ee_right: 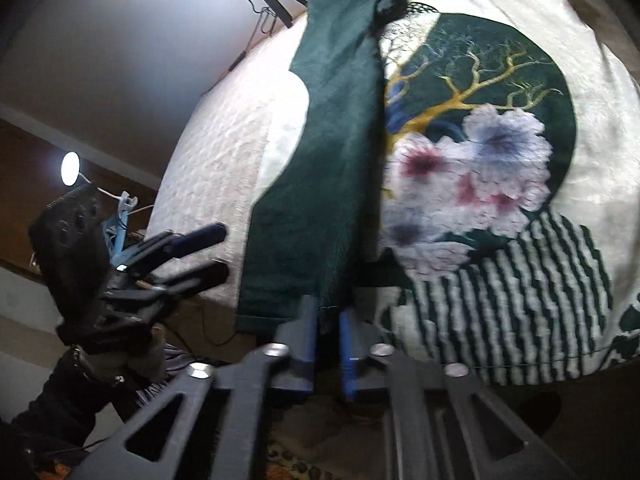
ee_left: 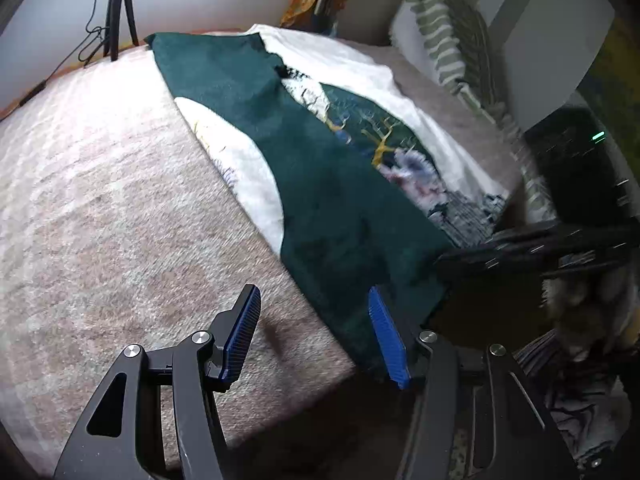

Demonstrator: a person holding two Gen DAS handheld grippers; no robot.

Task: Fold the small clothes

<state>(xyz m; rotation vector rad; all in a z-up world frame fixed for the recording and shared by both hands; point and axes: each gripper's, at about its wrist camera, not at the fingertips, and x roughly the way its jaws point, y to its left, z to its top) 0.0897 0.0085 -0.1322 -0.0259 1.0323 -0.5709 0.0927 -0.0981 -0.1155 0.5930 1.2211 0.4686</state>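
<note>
Barely begun, we judge: the dark green garment (ee_right: pixel 320 168) lies flat along the floral bedspread (ee_right: pixel 500 168), no fold visible. Our right gripper (ee_right: pixel 328 320) pinches what looks like its near hem; the left gripper (ee_left: pixel 312 332) hovers spread beside it. No legible writing.

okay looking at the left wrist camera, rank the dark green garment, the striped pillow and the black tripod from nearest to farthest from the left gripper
1. Dark green garment: its near edge lies just beyond the left gripper, toward the right finger.
2. Striped pillow: far right, propped at the head of the bed.
3. Black tripod: far left, standing beyond the bed's far edge.
</note>
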